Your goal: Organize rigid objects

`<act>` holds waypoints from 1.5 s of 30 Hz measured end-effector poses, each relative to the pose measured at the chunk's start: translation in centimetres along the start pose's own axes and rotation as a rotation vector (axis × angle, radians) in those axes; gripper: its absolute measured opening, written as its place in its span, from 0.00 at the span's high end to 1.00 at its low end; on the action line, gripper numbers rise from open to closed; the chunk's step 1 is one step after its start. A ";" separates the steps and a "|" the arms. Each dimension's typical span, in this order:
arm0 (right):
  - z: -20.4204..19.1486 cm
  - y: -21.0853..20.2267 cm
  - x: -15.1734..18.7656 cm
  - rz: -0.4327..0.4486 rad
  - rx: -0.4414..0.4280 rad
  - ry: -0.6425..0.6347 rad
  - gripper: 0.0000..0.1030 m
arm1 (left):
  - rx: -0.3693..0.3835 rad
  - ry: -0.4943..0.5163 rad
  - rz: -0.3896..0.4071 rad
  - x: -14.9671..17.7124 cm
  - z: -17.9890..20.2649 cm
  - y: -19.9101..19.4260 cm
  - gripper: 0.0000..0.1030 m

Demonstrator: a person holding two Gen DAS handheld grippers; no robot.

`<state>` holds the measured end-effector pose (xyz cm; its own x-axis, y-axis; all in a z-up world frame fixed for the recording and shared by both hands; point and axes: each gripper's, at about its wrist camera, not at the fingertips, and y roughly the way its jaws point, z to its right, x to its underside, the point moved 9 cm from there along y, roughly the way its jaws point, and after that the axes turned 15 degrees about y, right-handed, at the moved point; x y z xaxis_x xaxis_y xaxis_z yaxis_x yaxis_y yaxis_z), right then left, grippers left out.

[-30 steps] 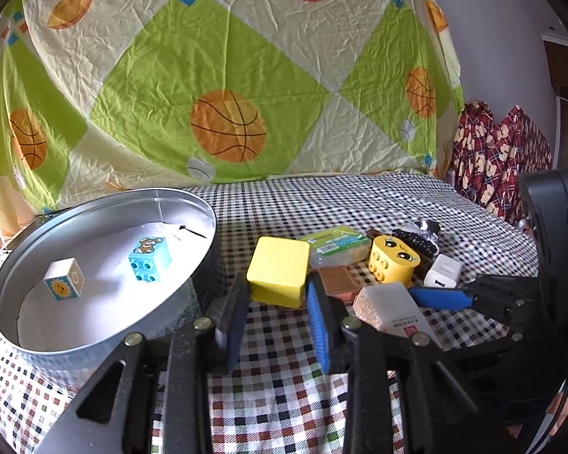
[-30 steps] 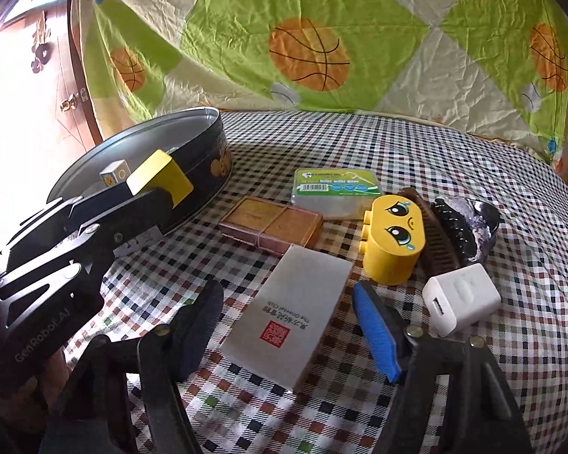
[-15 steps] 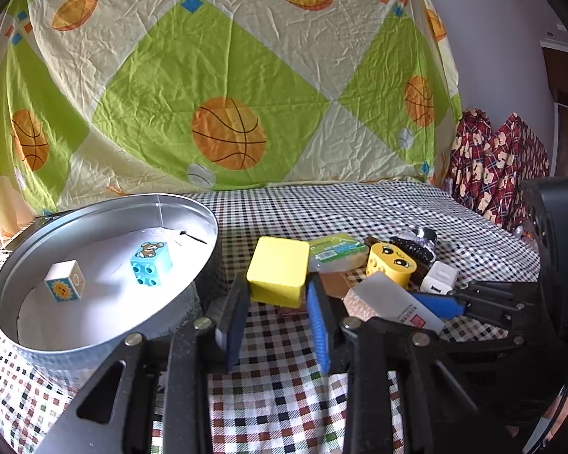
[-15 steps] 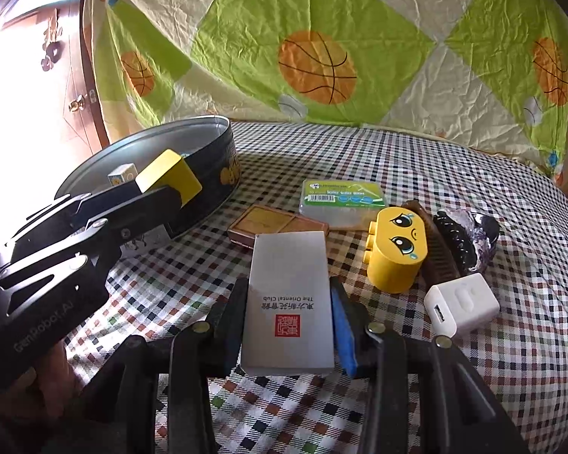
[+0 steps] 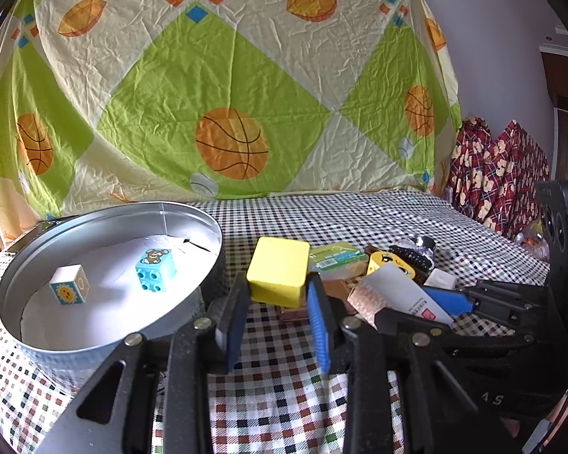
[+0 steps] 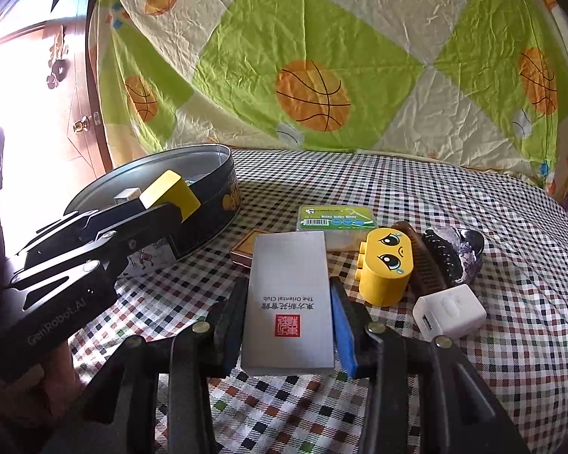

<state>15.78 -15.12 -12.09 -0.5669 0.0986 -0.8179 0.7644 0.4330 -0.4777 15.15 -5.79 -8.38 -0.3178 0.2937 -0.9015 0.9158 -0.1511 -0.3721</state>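
My left gripper (image 5: 276,295) is shut on a yellow block (image 5: 278,270) and holds it above the cloth, just right of the round metal tin (image 5: 208,223). The tin holds a white sun cube (image 5: 69,289) and a blue bear brick (image 5: 156,269). My right gripper (image 6: 287,302) is shut on a flat white box with a red seal (image 6: 289,295), lifted off the table. In the right wrist view the left gripper (image 6: 170,204) with the yellow block (image 6: 170,193) hangs by the tin (image 6: 208,204). The white box shows in the left wrist view (image 5: 401,291).
On the checked cloth lie a yellow face brick (image 6: 386,265), a white charger (image 6: 448,312), a green-lidded box (image 6: 337,219), a brown compact (image 6: 244,251), a brown comb (image 6: 424,265) and a black hair clip (image 6: 454,249). A basketball-print sheet (image 5: 231,75) hangs behind.
My right gripper closed on the white box and lifted it off the table. My left gripper raised the yellow block slightly and stayed beside the tin.
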 end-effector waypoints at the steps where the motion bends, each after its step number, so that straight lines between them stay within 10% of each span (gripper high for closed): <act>1: 0.0 0.0 0.0 0.003 -0.001 0.000 0.58 | 0.000 0.001 0.001 0.0 0.0 0.0 0.72; 45: -0.6 -2.9 -0.7 0.155 -0.029 -0.036 0.58 | -0.035 0.003 0.094 -0.6 -0.5 -1.8 0.72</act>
<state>13.81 -15.95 -9.94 -0.4314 0.1346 -0.8921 0.8323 0.4410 -0.3359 13.78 -5.24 -7.07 -0.2297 0.2826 -0.9313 0.9495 -0.1453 -0.2782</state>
